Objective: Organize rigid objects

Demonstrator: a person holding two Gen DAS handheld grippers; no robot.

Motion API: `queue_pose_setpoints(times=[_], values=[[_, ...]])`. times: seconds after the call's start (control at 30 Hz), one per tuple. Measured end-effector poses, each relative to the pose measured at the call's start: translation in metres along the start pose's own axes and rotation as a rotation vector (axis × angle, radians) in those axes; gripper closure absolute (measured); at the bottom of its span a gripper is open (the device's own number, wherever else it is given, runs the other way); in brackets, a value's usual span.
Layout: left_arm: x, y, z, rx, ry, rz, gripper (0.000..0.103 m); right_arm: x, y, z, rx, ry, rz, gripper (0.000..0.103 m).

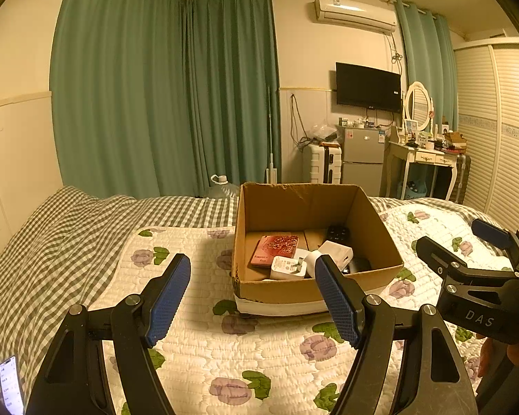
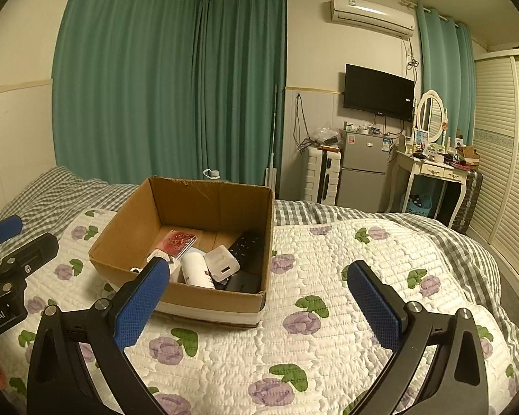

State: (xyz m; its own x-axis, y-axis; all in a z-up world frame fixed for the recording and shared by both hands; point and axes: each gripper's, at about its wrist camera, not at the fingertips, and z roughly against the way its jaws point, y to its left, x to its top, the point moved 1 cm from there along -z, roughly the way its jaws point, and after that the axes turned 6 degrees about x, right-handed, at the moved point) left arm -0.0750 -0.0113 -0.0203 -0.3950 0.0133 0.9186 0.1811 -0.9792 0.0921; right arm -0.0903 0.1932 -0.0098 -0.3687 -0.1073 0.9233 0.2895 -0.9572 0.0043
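Note:
An open cardboard box (image 1: 270,287) (image 2: 128,228) stands on the flowered quilt. Inside lie a red patterned case (image 1: 275,250) (image 2: 178,240), white charger plugs (image 1: 289,268) (image 2: 221,263), a white bottle (image 2: 197,269), a black remote (image 1: 337,233) (image 2: 247,245) and a dark object (image 2: 244,282). My left gripper (image 1: 252,276) is open and empty, held in front of the box. My right gripper (image 2: 256,276) is open and empty, to the right of the box front; it also shows in the left wrist view (image 1: 456,242).
The flowered quilt (image 2: 328,311) covers a bed with a checked sheet (image 1: 52,235). A lit phone (image 1: 10,384) lies at the bed's near left. Beyond the bed stand green curtains, a water jug (image 1: 221,186), a white suitcase, a small fridge (image 2: 361,169) and a dressing table (image 2: 429,169).

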Motion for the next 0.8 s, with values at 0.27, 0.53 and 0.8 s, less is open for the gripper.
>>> queue_pose_setpoints(times=[0.27,0.53,0.8], values=[[-0.0003,-0.0003,0.0008,0.0,-0.001,0.0,0.026,-0.0022,0.0004,-0.0002,0.0,0.004,0.002,0.0],[-0.0003,-0.0004,0.0014,0.001,-0.001,0.0,0.026,-0.0038,0.0007,-0.0018,0.0,0.011,0.003,0.0],[-0.0007,-0.0002,0.0022,-0.007,0.0,0.015,0.026,-0.0042,0.0008,-0.0021,-0.001,0.015,0.002,0.0]])
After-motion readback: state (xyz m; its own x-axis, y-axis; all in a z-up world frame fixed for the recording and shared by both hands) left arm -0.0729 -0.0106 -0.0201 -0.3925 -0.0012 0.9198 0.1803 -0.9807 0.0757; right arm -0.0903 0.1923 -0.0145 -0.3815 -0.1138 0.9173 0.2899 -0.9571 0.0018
